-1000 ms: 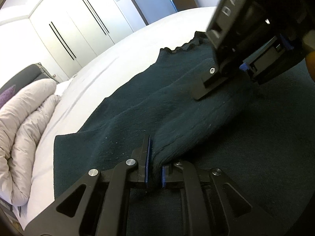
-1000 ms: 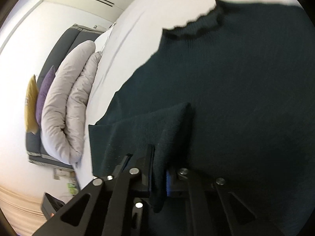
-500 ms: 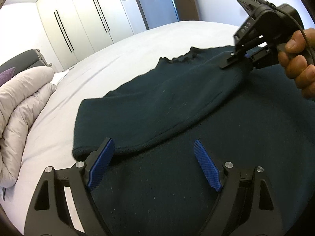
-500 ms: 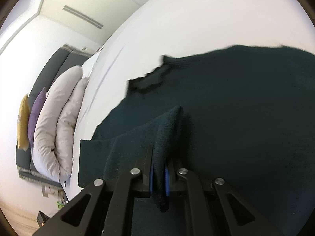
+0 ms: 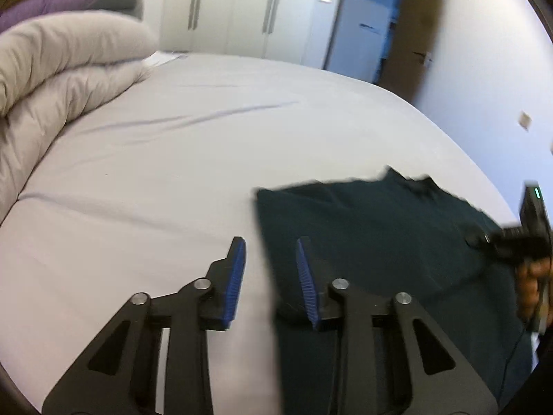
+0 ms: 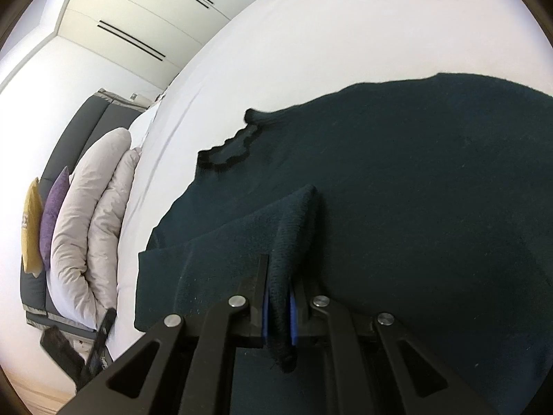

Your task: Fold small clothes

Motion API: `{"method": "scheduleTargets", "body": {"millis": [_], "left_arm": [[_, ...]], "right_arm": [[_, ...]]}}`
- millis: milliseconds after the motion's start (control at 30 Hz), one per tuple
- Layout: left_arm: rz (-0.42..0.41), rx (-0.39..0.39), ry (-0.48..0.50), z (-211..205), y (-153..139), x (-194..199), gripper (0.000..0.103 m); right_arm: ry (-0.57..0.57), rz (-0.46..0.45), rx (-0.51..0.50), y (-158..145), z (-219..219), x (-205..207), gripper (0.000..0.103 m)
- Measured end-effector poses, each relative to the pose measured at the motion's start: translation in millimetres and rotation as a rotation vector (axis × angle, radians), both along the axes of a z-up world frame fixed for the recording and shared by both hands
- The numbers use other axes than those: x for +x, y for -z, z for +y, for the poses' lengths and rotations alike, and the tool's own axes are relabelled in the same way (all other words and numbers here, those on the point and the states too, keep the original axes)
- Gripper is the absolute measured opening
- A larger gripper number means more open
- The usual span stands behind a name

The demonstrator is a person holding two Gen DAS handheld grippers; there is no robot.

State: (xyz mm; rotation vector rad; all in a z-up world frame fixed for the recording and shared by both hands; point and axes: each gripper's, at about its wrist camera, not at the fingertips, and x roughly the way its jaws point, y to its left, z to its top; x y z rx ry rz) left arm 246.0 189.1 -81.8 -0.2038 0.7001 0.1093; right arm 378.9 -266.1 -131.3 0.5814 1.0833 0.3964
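A dark green knitted sweater (image 6: 397, 180) lies spread on the white bed sheet (image 5: 172, 159), its ribbed neckline (image 6: 228, 152) towards the rolled beige duvet (image 6: 93, 207) and cushions at the head of the bed. So its long axis seems to run from neckline down to hem, roughly along the bed, though the hem itself is out of view.

The right gripper (image 6: 278, 306) is clamped tight on a pinch of the knit: a fold of fabric rises between its blue pads and drapes back over the sweater's body, so one side panel or sleeve looks to be partway through being laid across the middle. The left gripper (image 5: 271, 276) holds nothing; its fingers (image 5: 236, 273) stand a little apart and are closing, hovering over the line where the sweater's edge meets bare sheet, with no cloth pinched between them. In that blurred view the right gripper's body (image 5: 528, 238) and the hand carrying it show at the far right.

I'd judge this an early fold: the first side is being brought in. Next, the free gripper needs a fresh hold on that near edge, level with the other's grip, so both can carry the flap over evenly without dragging the whole garment sideways
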Motion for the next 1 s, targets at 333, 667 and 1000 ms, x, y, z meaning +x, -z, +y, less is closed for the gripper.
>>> {"method": "scheduleTargets", "body": {"millis": [333, 667, 1000], "left_arm": [[0.118, 0.085, 0.129, -6.2, 15.7, 73.2, 0.015], [0.180, 0.335, 0.176, -44.1, 66.4, 91.8, 0.015], [0.169, 0.323, 0.200, -41.2, 58.9, 79.3, 0.016]], "right_arm": [[0.013, 0.014, -0.009, 5.3, -1.6, 9.9, 0.009], [0.009, 0.013, 0.015, 8.1, -7.4, 5.1, 0.007], [0.063, 0.034, -0.031, -2.6, -9.4, -10.0, 0.009]]}}
